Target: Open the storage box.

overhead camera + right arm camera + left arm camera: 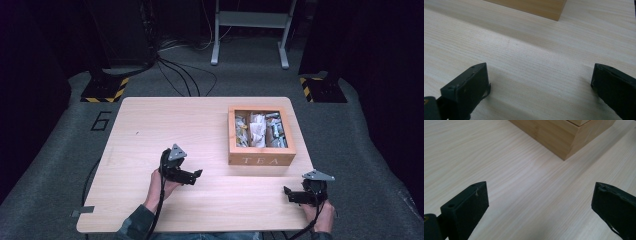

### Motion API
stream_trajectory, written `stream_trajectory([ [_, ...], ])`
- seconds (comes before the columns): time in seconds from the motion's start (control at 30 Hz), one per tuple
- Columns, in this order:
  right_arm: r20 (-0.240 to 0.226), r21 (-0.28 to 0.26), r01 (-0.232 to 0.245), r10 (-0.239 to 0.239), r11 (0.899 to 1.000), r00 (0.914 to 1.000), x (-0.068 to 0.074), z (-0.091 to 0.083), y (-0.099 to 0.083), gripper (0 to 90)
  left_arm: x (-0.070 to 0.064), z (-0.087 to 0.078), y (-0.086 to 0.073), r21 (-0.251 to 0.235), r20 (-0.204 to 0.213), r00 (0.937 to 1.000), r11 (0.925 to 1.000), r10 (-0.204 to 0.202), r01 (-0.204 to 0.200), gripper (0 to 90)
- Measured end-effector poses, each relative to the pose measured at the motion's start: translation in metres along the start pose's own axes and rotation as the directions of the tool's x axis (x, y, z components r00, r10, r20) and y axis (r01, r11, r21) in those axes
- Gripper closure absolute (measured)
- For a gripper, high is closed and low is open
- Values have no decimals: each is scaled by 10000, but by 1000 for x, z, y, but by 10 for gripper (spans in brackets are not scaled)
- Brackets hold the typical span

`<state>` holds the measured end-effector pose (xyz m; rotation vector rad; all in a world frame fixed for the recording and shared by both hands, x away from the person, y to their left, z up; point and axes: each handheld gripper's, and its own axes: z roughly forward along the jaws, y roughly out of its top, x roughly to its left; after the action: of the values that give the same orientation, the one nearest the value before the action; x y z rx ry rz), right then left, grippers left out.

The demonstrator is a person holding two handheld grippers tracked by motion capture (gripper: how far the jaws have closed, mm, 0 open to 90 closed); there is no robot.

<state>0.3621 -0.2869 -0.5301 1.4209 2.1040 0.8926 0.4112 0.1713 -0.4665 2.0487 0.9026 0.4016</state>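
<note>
A wooden box (261, 136) marked TEA stands open at the table's right, holding several wrapped tea bags (258, 128) in compartments. My left gripper (198, 174) rests low over the table left of the box, its jaws pointing right, open with nothing between them. In the left gripper view (540, 200) a corner of the box (564, 135) lies ahead. My right gripper (286, 192) sits near the front right edge, its jaws pointing left, open and empty. In the right gripper view (539, 80) the box's lower edge (541, 7) shows at the top.
The light wooden table (165, 125) stands on a grey carpet. Beyond it are cables, a white stand's legs (250, 30) and two bases with yellow-black tape (105, 89). A hand holds each gripper at the table's front edge.
</note>
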Motion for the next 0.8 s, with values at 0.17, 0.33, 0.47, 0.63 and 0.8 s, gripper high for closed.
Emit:
stream_trajectory([
  [0.17,-36,9,-95,95,10000,9999,0,0,0,15,-5,13,13,-23,140,9998,9999,170,-170,8],
  [0.33,-11,12,-106,106,9999,9999,1,0,0,17,-9,28,24,-29,374,9990,9997,254,-253,11],
  [0.47,-22,16,-109,109,9999,9999,1,0,0,19,-10,36,29,-91,493,9985,9997,218,-213,10],
  [0.63,-26,17,-109,109,9999,9999,1,0,0,20,-12,47,35,-156,586,9981,9998,164,-155,18],
  [0.8,-22,13,-107,107,9999,9999,0,0,0,22,-17,59,41,-187,738,9968,9994,301,-288,34],
])
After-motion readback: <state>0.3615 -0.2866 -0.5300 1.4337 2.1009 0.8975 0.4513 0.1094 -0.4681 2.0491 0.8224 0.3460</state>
